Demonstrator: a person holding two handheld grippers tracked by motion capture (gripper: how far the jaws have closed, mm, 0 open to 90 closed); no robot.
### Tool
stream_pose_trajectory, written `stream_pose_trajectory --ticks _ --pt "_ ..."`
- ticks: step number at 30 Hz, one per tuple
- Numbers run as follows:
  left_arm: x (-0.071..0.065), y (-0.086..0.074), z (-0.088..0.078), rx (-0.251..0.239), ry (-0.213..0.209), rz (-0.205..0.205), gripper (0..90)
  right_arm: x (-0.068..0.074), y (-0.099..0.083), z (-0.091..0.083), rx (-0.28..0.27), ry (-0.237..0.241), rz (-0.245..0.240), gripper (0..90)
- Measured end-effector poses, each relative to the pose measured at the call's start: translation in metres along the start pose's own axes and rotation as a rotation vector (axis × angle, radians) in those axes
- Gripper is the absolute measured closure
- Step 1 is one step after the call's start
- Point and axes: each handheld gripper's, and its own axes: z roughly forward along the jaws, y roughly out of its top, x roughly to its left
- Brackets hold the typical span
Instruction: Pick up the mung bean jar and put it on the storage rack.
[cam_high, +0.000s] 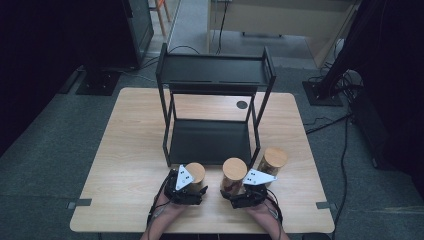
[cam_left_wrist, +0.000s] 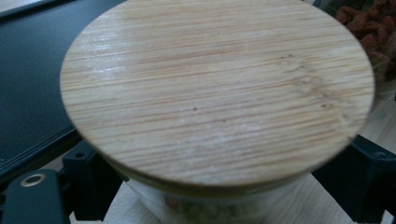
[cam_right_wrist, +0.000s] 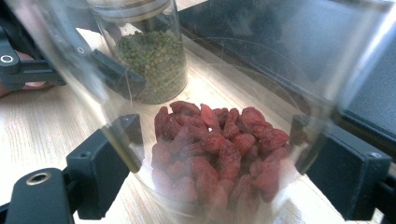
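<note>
Standing upright just in front of the rack (cam_high: 210, 140) on the tabletop (cam_high: 125, 165), each jar sits between jaws clamped on its glass: left gripper (cam_high: 186, 189) holds the bean jar (cam_high: 195, 176), right gripper (cam_high: 246, 192) the berry jar (cam_high: 234, 175).

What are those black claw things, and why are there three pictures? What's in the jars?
A person sits at a wooden table and holds a two-jaw grabbing tool in each hand. One picture comes from a camera above the table. The other two come from small cameras riding on the grabbers, so they look very close up.

On the table stands a black two-level shelf and three glass jars with wooden lids. The left gripper has its jaws on either side of the jar of green beans; its own camera looks down on that jar's wooden lid. The right gripper has its jaws around the jar of red dried berries. The third jar stands beside it, untouched.
</note>
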Motion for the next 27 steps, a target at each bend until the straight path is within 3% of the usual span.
stream_pose_trajectory --ticks 13,22,27 --pt "0.0020 -0.0005 -0.0016 -0.026 -0.012 -0.015 11.6 0.0001 0.0000 0.0000 0.000 0.000 -0.001 13.5" --pt "0.0036 -0.0001 -0.0018 -0.032 -0.022 -0.027 16.4 0.0001 0.0001 0.0000 0.001 -0.001 -0.001 13.6" --pt "0.0067 0.0003 -0.0034 -0.042 -0.030 -0.054 21.3 0.0003 0.0001 0.0000 0.000 -0.002 -0.003 13.5"
